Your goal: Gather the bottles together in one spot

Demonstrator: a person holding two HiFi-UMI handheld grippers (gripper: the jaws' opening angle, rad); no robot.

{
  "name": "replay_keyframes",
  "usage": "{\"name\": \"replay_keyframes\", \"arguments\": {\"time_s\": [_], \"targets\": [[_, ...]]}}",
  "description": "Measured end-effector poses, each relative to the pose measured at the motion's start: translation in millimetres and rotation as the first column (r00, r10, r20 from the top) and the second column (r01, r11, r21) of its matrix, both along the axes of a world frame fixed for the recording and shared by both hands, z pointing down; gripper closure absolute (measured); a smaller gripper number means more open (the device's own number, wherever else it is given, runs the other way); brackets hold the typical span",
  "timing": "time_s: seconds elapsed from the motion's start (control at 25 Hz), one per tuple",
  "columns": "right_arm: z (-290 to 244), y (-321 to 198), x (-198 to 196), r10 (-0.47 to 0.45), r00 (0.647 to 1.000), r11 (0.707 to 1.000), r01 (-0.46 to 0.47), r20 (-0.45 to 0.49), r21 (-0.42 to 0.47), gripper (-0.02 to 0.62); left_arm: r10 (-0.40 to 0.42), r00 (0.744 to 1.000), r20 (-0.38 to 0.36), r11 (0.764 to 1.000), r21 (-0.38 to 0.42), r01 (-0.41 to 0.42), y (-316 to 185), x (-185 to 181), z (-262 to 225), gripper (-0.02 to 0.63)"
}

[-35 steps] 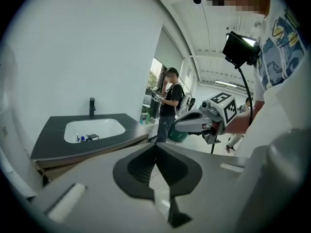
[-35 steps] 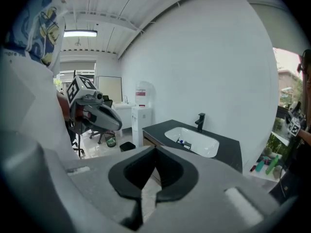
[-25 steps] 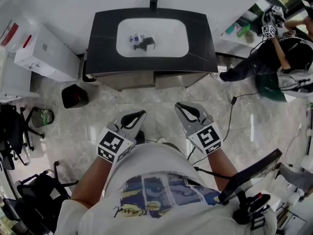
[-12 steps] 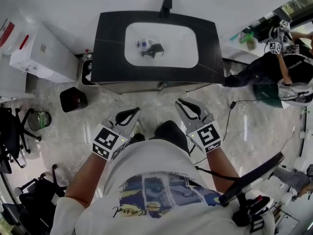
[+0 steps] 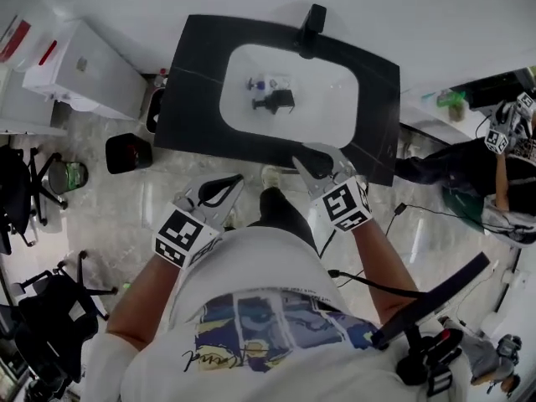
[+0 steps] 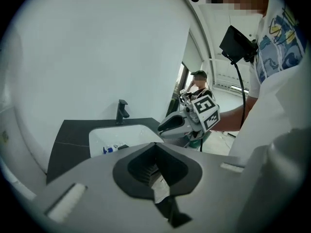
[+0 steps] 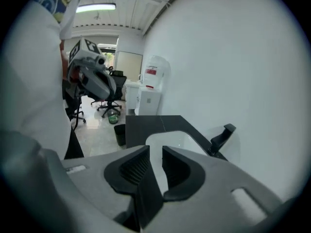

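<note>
Change: you are closing in on the black counter (image 5: 201,99). It is sitting lower and larger in the head view than a second ago, and both claws are now arriving at its near edge.
Right claw: the right gripper (image 5: 308,157) is overlapping the counter's front edge at centre right of the head view. Its jaws have just been opening and are now standing a narrow gap apart, with nothing between them.
Left claw: the left gripper (image 5: 234,182) is hanging over the floor just short of the counter, at lower centre left. Its jaws are meeting at the tips and gripping nothing.
Bottles' place: the bottles (image 5: 266,90) are lying close together inside the white basin (image 5: 335,107), left of its middle in the upper centre of the head view. The faucet (image 5: 314,19) is standing above and to the right of them.
Meaning for the task: you are still approaching and no bottle is being touched yet. By my reading, the parting right jaws are getting ready for a first pick.
Pointing and long axis: the pale bottle seems to be lying on its side, its long axis running left to right in the head view with the blue end to the left. The dark one below it is too small to read.
</note>
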State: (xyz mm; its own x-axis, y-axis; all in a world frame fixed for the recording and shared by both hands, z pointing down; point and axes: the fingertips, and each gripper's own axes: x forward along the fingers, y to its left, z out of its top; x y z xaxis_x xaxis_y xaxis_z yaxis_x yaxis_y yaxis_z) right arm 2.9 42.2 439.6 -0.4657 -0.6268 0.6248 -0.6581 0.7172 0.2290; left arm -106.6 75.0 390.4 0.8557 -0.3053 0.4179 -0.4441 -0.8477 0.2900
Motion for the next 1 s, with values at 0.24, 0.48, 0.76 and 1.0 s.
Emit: {"name": "replay_keyframes", "arguments": {"time_s": [0.24,0.48,0.76,1.0], "targets": [[53.1,-76.1,6.6,-0.234,0.966,0.972,0.229,-0.112,-0.057,0.502,-0.105,0.994,-0.009,0.994,-0.002,0.105,-48.5,34.4,-11.3,0.604],[114.1,-119.0,-12.4,-0.447,0.878,0.893,0.425,-0.172,-0.148,0.482,-0.264,0.964,0.026,0.963,-0.046,0.265,-69.8,32.0,-18.4,0.603],[191.0,-153.5,-26.4,-0.573,0.788,0.813,0.512,-0.226,-0.276,0.445,-0.394,0.917,0.051,0.914,-0.080,0.398,-78.2,14.7,-6.1,0.604],[238.7,-164.1,-30.0,-0.654,0.700,0.748,0.545,-0.286,-0.378,0.442,-0.489,0.869,0.077,0.862,-0.109,0.495,-74.7,4.1,1.5,0.603]]}}
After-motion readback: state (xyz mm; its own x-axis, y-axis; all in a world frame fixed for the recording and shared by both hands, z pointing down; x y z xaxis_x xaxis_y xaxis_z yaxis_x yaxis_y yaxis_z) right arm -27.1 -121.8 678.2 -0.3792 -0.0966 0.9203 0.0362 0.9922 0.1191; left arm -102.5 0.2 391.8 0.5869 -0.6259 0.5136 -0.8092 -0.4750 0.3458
